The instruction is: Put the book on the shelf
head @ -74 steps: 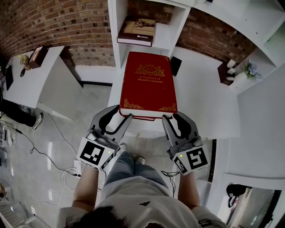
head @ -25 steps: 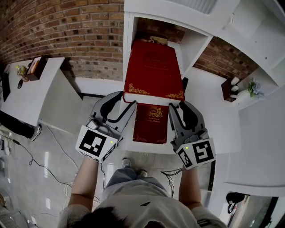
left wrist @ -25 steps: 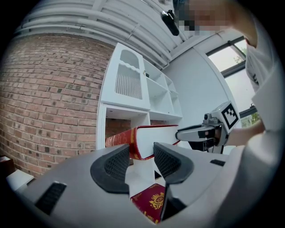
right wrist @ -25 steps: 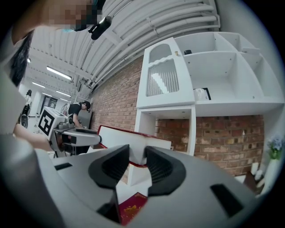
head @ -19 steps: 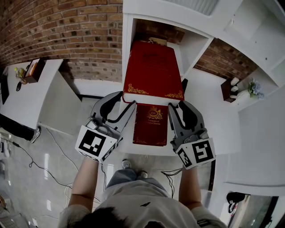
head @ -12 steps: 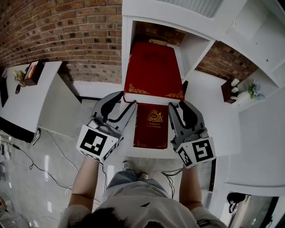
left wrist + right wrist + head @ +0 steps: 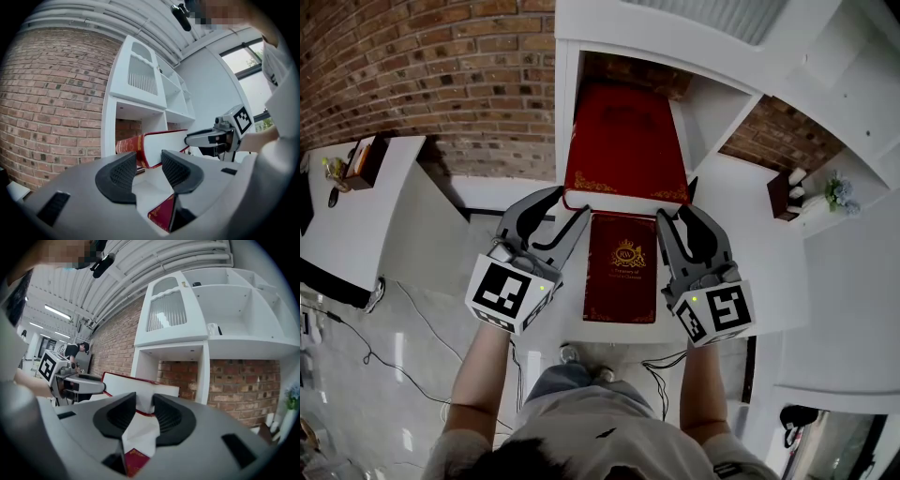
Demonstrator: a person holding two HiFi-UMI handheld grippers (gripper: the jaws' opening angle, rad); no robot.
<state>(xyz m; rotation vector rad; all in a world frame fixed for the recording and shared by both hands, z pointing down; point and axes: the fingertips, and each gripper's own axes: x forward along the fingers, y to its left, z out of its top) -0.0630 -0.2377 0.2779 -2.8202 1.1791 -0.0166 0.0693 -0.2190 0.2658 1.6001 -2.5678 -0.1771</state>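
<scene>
Book (image 7: 625, 141) pushed deeper vs 1 s ago: now mostly inside shelf (image 7: 564, 112) compartment, near edge at compartment's front edge. More of second red book (image 7: 623, 272) shows below. Left gripper (image 7: 572, 200) and right gripper (image 7: 675, 214) each clamp a near corner of book. Prob. nearly placed; release not yet done.

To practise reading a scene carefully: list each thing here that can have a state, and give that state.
Big red book, closed, flat, far end inside the shelf, near end sticking out.
Small red book, closed, lying cover up on the counter.
Left gripper, clamped on the big book's near left corner.
Right gripper, clamped on its near right corner.
Shelf, open-fronted, partly filled by the big book.
</scene>
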